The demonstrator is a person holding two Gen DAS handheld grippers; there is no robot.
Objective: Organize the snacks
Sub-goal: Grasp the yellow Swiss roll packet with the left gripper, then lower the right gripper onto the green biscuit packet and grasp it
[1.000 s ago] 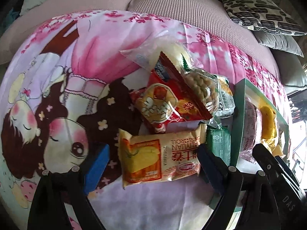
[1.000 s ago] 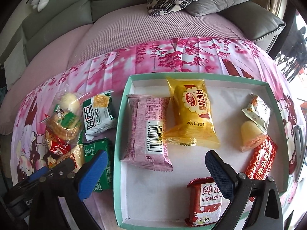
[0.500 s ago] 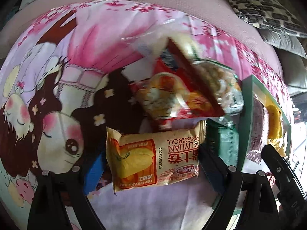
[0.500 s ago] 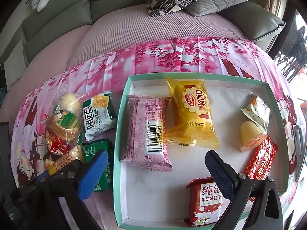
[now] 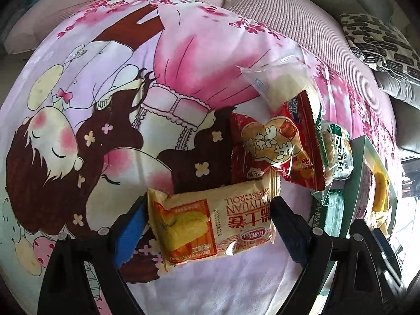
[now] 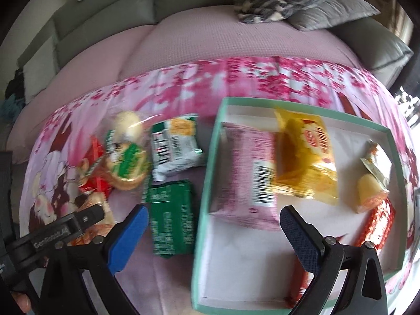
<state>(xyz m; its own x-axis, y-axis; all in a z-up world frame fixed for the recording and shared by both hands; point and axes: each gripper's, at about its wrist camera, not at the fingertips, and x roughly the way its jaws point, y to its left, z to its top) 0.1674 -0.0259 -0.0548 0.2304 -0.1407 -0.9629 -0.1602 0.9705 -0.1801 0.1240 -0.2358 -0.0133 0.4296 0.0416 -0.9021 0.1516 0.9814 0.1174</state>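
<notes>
Daylight is glaring in at the far right of both views, blowing the edge out white. The right wrist view is smearing with motion blur; the left is staying sharp. Fisheye bending is curving the edges, and corners are falling into black.

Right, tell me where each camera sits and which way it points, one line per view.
Left wrist: on the left gripper, looking steeply down at the yellow Swiss-roll packet between its open blue-padded fingers.
Right wrist: on the right gripper, looking down across the mint-green cardboard tray; jaws closing on nothing.
Shared: the dark green foil packet, the tray, and the left gripper.
</notes>
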